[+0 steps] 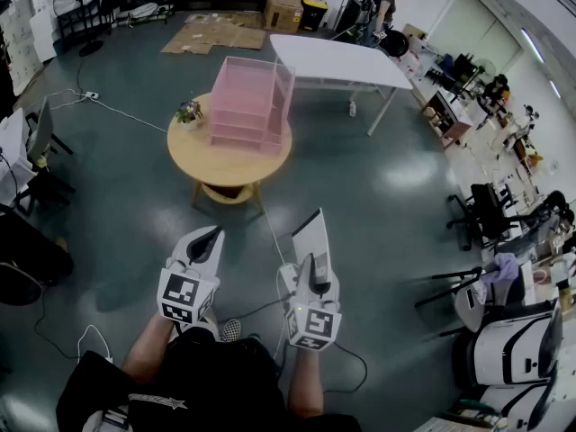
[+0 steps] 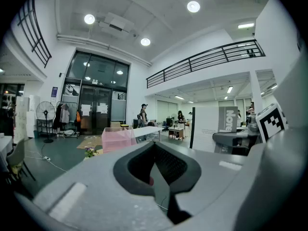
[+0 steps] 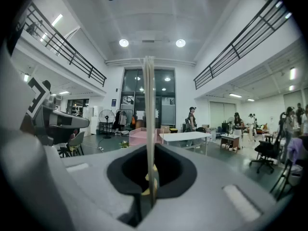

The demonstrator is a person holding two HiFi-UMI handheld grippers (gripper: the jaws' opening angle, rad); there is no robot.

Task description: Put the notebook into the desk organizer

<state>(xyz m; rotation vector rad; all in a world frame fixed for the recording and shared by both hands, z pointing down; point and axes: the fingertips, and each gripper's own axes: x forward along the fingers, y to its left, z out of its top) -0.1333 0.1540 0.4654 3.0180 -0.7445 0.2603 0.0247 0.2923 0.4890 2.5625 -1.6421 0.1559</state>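
A person stands on a grey floor and holds both grippers out in front of the waist, bare forearms roughly parallel, jaws pointing forward toward a round wooden table (image 1: pixel 191 154).

The right gripper (image 1: pixel 310 265) is clamped on the bottom edge of a notebook (image 1: pixel 312 235). The notebook stands upright above the jaws, its pale cover turned to the person's left. In the right gripper view it shows edge-on as a thin vertical strip rising from between the closed dark pads.

The left gripper (image 1: pixel 211 238) sits just to the left of the right one, at about the same height and apart from it. Its jaws are drawn together to a point, with nothing between them. In the left gripper view the dark pads meet along a seam, and the notebook shows at the right.

The pink desk organizer (image 1: pixel 247 102), with stacked open trays, stands on the round table well ahead of both grippers. A small potted plant (image 1: pixel 188 112) sits just beside it on the left. Behind the round table is a white rectangular table (image 1: pixel 337 59), and another person (image 1: pixel 385 7) stands beyond that.
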